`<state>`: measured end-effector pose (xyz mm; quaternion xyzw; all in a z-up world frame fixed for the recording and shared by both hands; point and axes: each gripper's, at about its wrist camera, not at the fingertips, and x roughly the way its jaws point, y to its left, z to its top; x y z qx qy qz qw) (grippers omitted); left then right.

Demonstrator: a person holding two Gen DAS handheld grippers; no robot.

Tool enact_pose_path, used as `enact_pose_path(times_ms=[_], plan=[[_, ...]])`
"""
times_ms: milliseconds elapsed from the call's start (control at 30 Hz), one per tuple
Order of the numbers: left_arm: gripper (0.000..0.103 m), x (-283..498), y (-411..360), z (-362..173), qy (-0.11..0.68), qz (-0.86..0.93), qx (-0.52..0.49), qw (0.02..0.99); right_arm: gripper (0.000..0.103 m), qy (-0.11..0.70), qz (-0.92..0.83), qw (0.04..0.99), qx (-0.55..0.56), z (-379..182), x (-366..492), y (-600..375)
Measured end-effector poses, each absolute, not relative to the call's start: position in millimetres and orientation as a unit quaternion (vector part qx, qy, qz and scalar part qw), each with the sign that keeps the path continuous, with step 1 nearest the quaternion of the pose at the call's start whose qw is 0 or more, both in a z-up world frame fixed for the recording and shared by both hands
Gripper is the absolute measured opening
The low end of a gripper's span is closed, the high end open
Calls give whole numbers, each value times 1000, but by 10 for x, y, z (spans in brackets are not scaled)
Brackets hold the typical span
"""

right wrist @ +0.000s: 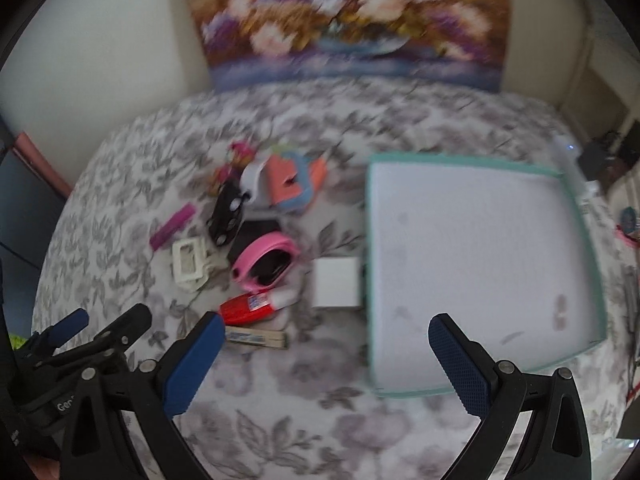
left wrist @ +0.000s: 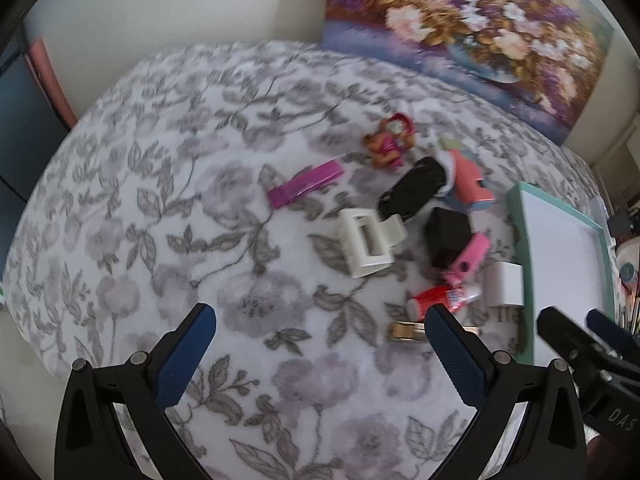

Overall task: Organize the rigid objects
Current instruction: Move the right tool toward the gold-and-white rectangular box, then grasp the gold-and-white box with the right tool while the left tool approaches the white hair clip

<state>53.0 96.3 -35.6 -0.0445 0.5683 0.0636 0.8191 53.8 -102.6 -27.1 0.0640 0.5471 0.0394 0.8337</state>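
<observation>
Task looks barely begun: tray [right wrist: 480, 248] at right lies empty, while hair clip [left wrist: 370, 242], glue tube [right wrist: 256, 307], white box [right wrist: 335, 283] and other bits sit clustered left of it on the flowered surface [left wrist: 160, 208]; left gripper [left wrist: 320, 320] and right gripper [right wrist: 326, 330] both gape, holding nothing.

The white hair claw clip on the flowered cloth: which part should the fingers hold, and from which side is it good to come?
Probably from above. The white hair claw clip lies on its side on the flowered cloth, its open rectangular frame facing the left gripper, both fingers wide open. I would close across the frame's two long bars; its left side is free, while the black car sits at its handle end.
</observation>
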Motion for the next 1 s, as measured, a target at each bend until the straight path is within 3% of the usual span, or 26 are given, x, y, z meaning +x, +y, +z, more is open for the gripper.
enact_pose_path(times_ms=[700,1000], plan=[[103,636,1713,-850,569,78,-130,808,103,622,41,781,21,-1087,799,-204],[103,640,1693,-879,576,82,-130,803,96,628,24,777,31,-1298,797,-150]])
